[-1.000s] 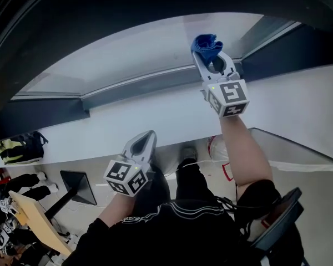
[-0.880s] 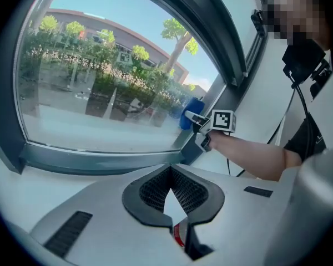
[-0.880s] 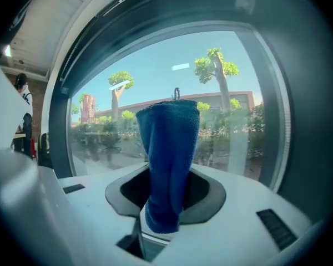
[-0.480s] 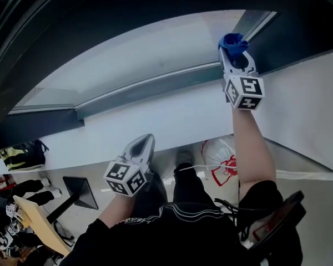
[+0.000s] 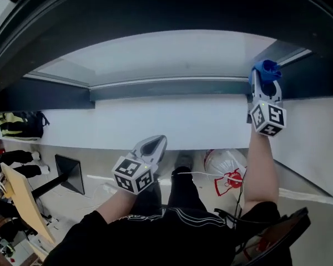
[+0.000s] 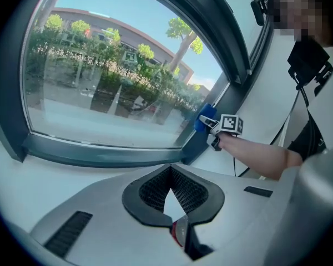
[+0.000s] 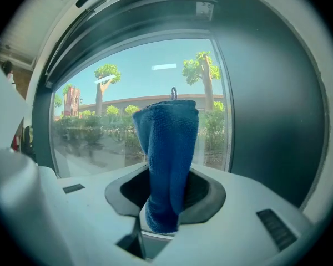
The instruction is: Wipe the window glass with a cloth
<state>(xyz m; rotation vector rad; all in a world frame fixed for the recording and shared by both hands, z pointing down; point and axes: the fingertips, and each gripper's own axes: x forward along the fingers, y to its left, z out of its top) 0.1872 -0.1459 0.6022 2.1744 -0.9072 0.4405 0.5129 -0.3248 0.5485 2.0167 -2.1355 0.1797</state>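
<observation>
The window glass [image 5: 166, 54] spans the top of the head view, inside a dark frame [image 5: 172, 87]. My right gripper [image 5: 265, 81] is raised at the glass's lower right corner, shut on a blue cloth [image 5: 266, 69] that sticks out past its tips against the frame. In the right gripper view the cloth [image 7: 169, 159] stands folded between the jaws of the right gripper [image 7: 166, 201], with the glass [image 7: 100, 121] behind it. My left gripper [image 5: 153, 145] hangs low below the sill, shut and holding nothing. The left gripper view shows the left gripper [image 6: 171, 197], the glass [image 6: 100, 76] and the cloth [image 6: 205, 117].
A white sill [image 5: 172, 123] runs under the frame. On the floor below are a plastic bag with red print [image 5: 225, 168], a black stand [image 5: 66, 173] and a wooden board [image 5: 16, 195]. A dark chair [image 5: 280, 231] sits at lower right. The thick dark frame post [image 7: 266, 110] borders the glass's right side.
My right gripper has carried the blue cloth rightward along the bottom of the glass to its lower right corner. The left gripper has barely moved.
</observation>
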